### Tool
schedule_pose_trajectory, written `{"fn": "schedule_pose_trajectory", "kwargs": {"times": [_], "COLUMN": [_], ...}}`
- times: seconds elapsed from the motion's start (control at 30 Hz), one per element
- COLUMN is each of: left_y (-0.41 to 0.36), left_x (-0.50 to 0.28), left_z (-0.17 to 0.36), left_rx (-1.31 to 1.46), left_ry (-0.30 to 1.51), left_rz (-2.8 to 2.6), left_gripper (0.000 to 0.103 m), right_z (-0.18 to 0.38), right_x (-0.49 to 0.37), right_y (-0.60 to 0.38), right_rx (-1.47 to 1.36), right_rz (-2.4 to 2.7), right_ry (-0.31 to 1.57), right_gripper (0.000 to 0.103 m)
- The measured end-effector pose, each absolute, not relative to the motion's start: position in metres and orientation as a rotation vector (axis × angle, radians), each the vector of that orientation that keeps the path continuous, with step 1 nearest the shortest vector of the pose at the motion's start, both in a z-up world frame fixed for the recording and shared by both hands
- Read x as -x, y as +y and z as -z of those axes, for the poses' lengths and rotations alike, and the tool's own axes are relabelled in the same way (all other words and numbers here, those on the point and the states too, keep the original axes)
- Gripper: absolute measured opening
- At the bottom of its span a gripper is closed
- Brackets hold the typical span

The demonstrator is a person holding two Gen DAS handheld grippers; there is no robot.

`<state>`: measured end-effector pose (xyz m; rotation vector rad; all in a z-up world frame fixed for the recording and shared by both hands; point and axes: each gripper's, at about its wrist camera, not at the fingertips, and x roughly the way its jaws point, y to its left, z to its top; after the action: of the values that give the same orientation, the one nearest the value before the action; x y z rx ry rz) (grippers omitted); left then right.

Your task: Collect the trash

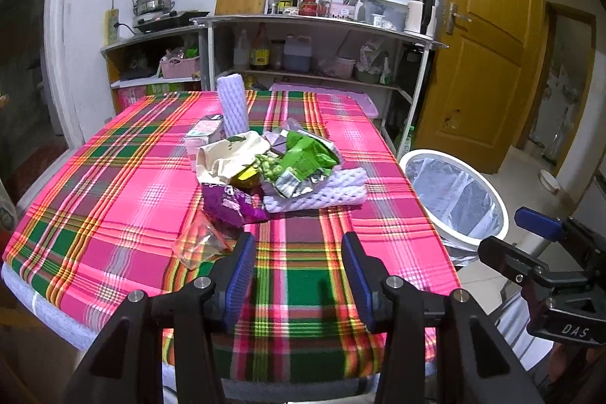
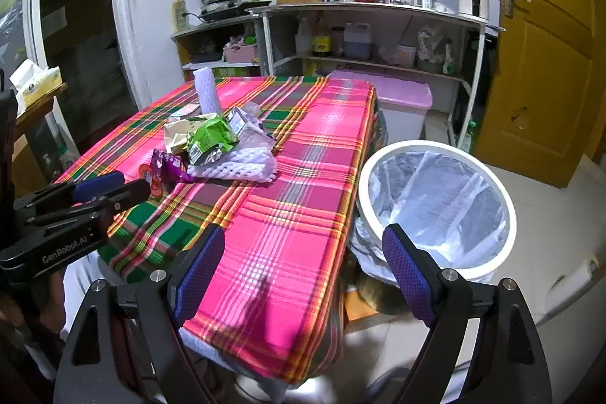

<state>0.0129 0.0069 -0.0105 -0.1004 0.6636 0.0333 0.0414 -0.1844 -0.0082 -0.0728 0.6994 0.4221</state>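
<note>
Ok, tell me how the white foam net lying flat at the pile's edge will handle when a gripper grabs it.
The foam net looks like soft open mesh, so it will probably squash between the pads and hang limp. It seems very light, likely lifting easily. Wrappers overlap its top, so some may drag along or slide off.

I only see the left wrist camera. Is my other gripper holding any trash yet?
Observer: No. The right gripper is open with nothing in it.
Operator: Is there anything off to the left that I can't see?
Observer: Yes, a tissue box sits on a wooden stand to the left of the table.
</note>
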Motion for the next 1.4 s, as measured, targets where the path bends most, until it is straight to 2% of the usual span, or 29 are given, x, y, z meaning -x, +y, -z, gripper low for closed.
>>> {"fn": "schedule_pose_trajectory", "kwargs": {"times": [0.8, 0.97, 1.4], "left_y": [0.067, 0.081, 0.092], "left_x": [-0.043, -0.047, -0.064], "left_z": [0.029, 0.038, 0.057], "left_rx": [0.171, 0.189, 0.19], "left_ry": [0.681, 0.695, 0.758], "left_rz": [-0.129, -0.146, -0.111], "left_gripper": [0.047, 0.055, 0.056], "right_z": [0.025, 0.029, 0.045], "right_x": [-0.087, -0.098, -0.139], "right_y": [-0.146, -0.138, -0.111], "right_rx": [0.116, 0.124, 0.158], "right_rz": [-0.499, -0.514, -0.595], "right_ry": [0.736, 0.747, 0.793], "right_gripper": [0.085, 0.085, 0.085]}}
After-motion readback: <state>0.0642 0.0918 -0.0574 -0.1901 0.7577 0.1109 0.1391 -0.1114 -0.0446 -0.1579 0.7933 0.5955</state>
